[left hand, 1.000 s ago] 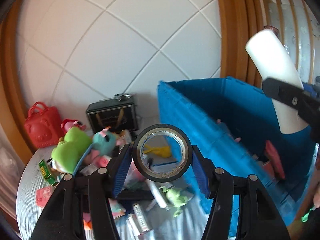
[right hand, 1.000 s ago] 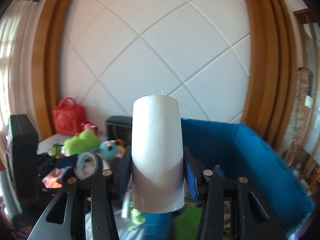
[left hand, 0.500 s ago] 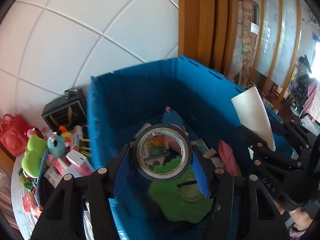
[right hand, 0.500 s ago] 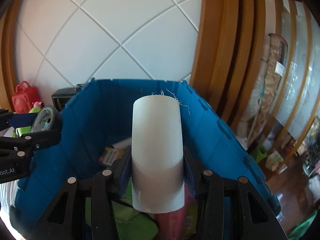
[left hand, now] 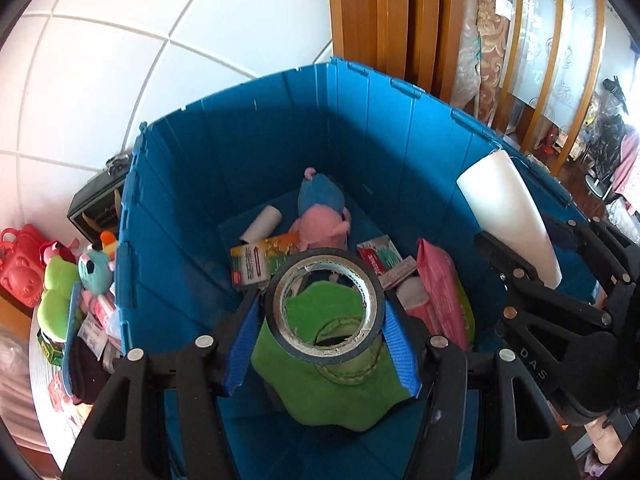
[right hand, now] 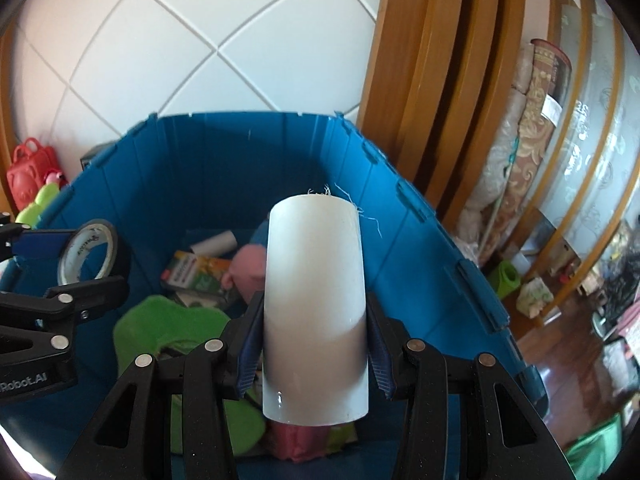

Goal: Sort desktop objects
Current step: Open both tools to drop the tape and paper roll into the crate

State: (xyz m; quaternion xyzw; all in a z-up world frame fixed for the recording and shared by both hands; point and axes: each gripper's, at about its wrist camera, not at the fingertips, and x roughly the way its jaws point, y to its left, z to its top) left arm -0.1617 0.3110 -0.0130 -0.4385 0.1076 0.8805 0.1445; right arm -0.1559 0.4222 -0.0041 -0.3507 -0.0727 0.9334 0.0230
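My left gripper is shut on a black tape roll, its blue pads pressing both sides, and it hangs over the open blue crate. My right gripper is shut on a white cylinder, also above the crate. In the left wrist view the cylinder and the right gripper show at the right. The tape roll and the left gripper appear at the left of the right wrist view. Inside the crate lie a green cloth, a pink and blue plush, boxes and a small white roll.
Left of the crate, a table holds a red bag, a green plush, a teal plush, a black box and small packets. A white tiled wall stands behind; wooden frames and a cluttered room lie to the right.
Both grippers have swung right from the cluttered table to above the crate and tilted downward. Each keeps its object; the crate's contents now fill both views.
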